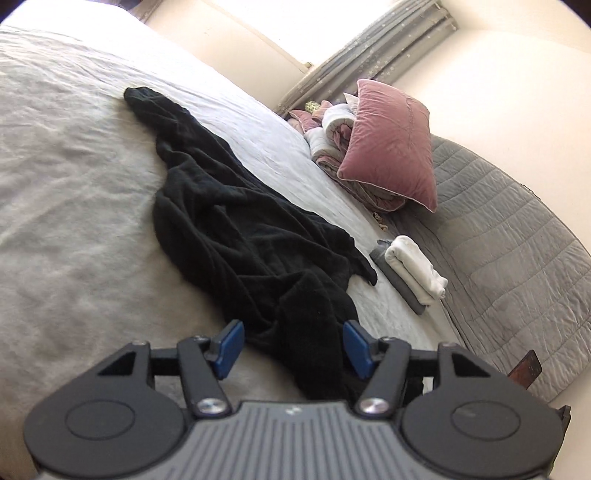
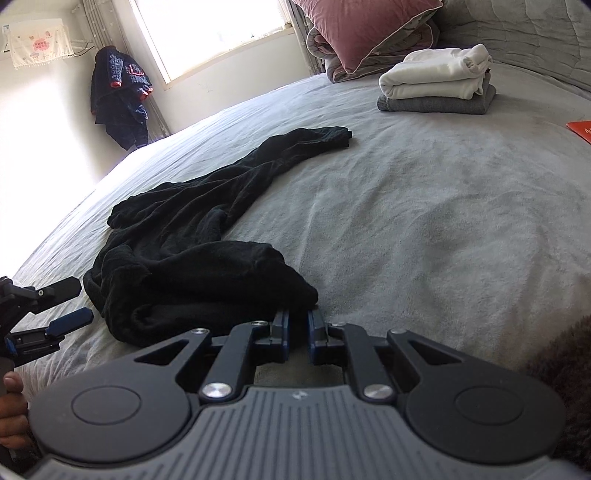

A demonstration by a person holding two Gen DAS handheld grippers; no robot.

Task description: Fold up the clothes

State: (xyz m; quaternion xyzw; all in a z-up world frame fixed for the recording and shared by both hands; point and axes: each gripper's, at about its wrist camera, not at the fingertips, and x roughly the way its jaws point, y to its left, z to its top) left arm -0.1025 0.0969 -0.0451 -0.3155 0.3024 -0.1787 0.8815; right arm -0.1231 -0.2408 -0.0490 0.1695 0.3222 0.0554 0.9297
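A crumpled black garment [image 2: 192,254] sprawls across the grey bed [image 2: 424,229], mid-frame. The right claw [image 2: 297,321], lower centre, is nearly closed, pinching its near edge. The left claw [image 1: 293,345] gapes wide around another fold. Folded clothes [image 2: 439,79] sit upper right.

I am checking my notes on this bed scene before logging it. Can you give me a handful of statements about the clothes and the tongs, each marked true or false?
1. The black garment lies crumpled on the grey bed. True.
2. The left tongs are wide open, with a bunch of black cloth between them. True.
3. The folded white garment sits under the folded grey one. False: white is on top.
4. The right tongs are spread wide. False: they are nearly closed at the garment's edge.
5. A pink pillow stands beyond the folded stack. True.
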